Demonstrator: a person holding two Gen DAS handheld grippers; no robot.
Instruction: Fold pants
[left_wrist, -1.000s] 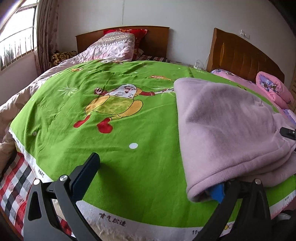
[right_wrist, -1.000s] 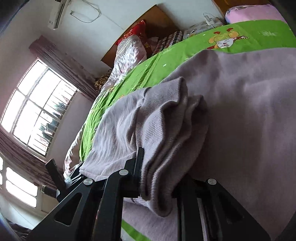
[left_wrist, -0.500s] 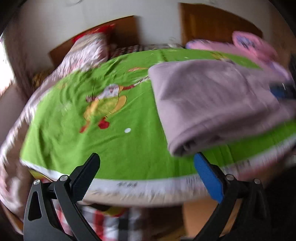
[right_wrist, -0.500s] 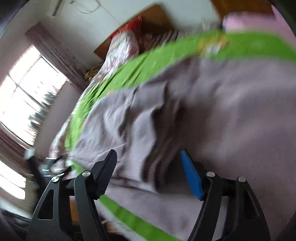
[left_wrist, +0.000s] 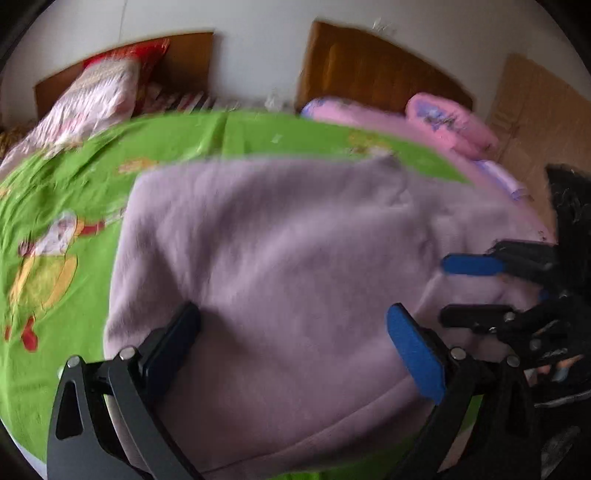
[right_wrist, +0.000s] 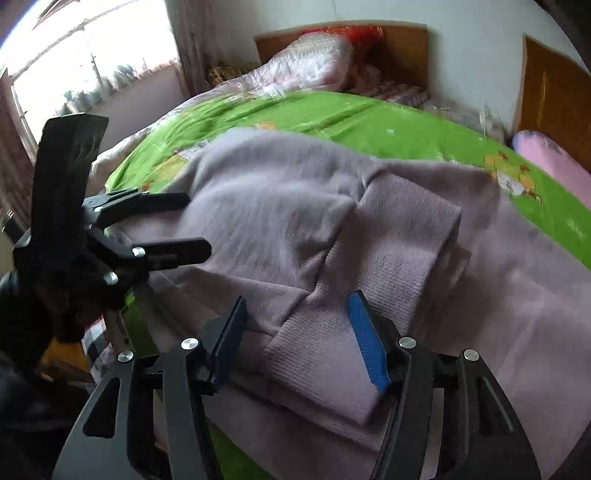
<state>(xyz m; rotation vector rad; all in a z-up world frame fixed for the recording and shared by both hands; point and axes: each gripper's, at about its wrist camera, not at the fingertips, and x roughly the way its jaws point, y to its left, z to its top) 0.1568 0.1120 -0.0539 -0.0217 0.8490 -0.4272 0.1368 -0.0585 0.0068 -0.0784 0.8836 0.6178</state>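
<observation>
Now: both claws off the pants (left_wrist: 280, 273), fold laid on green sheet (left_wrist: 66, 177) at near bed edge.
L gripper (left_wrist: 295, 332) wide open, empty, above cloth. R gripper (right_wrist: 295, 332) jaws just closed a bit after letting go, half open astride ribbed cuff (right_wrist: 388, 266), pads not pressing. Next, prob.: press flat, square edges w/o dragging layers.

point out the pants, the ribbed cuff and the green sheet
pants (left_wrist: 280, 266), left wrist view, middle of the folded top layer
ribbed cuff (right_wrist: 402, 254), right wrist view, flat face of the knit band
green sheet (right_wrist: 332, 118), right wrist view, bare part beyond the pants
</observation>
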